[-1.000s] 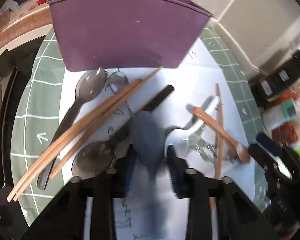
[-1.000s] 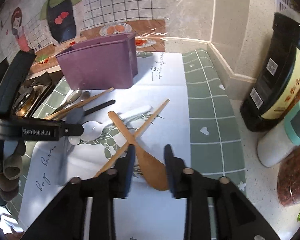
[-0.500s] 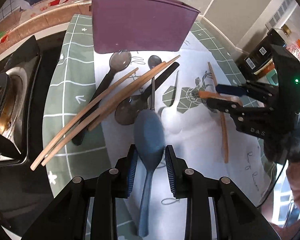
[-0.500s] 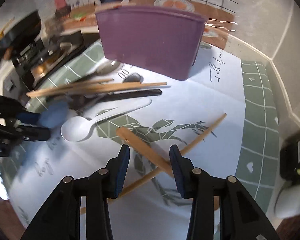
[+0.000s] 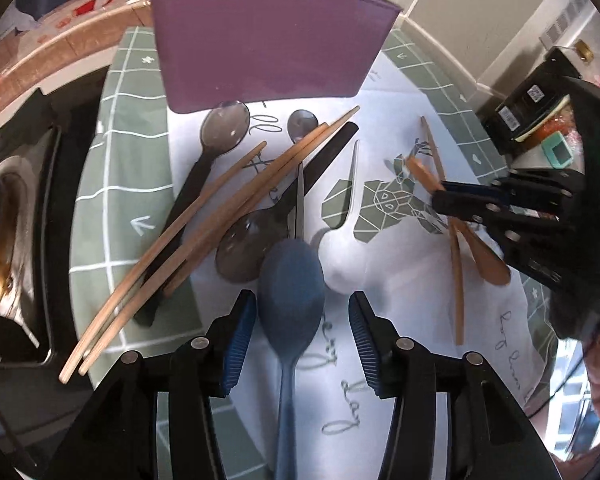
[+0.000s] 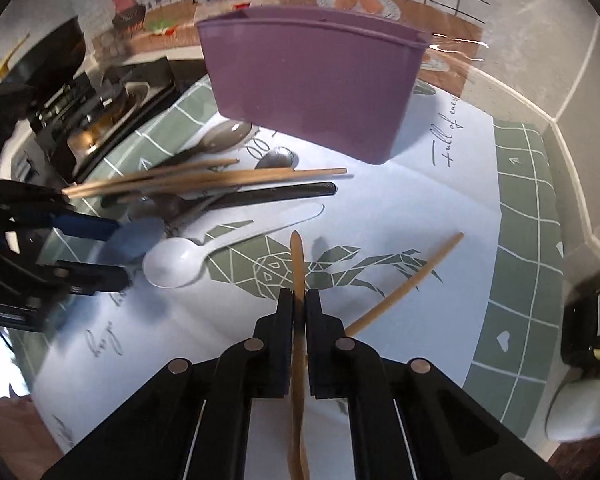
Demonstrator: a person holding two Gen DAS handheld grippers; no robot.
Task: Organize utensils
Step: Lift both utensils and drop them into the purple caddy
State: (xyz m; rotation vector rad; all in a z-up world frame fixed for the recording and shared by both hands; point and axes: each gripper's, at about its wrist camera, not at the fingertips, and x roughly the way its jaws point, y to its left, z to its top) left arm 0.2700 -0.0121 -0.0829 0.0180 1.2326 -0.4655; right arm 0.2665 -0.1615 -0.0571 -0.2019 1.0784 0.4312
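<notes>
A blue spoon (image 5: 292, 292) lies on the white paper between the pads of my left gripper (image 5: 302, 320). The jaws are opening and neither pad touches the spoon. In the right wrist view, my right gripper (image 6: 299, 304) is shut on the handle of a wooden spoon (image 6: 297, 256). The left wrist view shows that same gripper (image 5: 444, 196) at the right, on the wooden spoon (image 5: 492, 268). A purple utensil holder (image 5: 268, 40) stands upright at the back. In front of it lie long chopsticks (image 5: 204, 240), black-handled spoons (image 5: 224, 128), a white spoon (image 6: 176, 264) and a single chopstick (image 6: 404, 284).
A green grid mat (image 5: 128, 184) lies under the white paper. A black stove (image 5: 4, 240) borders the mat on the left. Dark bottles and jars (image 5: 528, 108) stand against the tiled wall at the right. A person's sleeve shows at the lower right edge.
My left jaws have spread wider around the blue spoon. My right gripper came down over the wooden spoon, rolled, and closed on its handle.
</notes>
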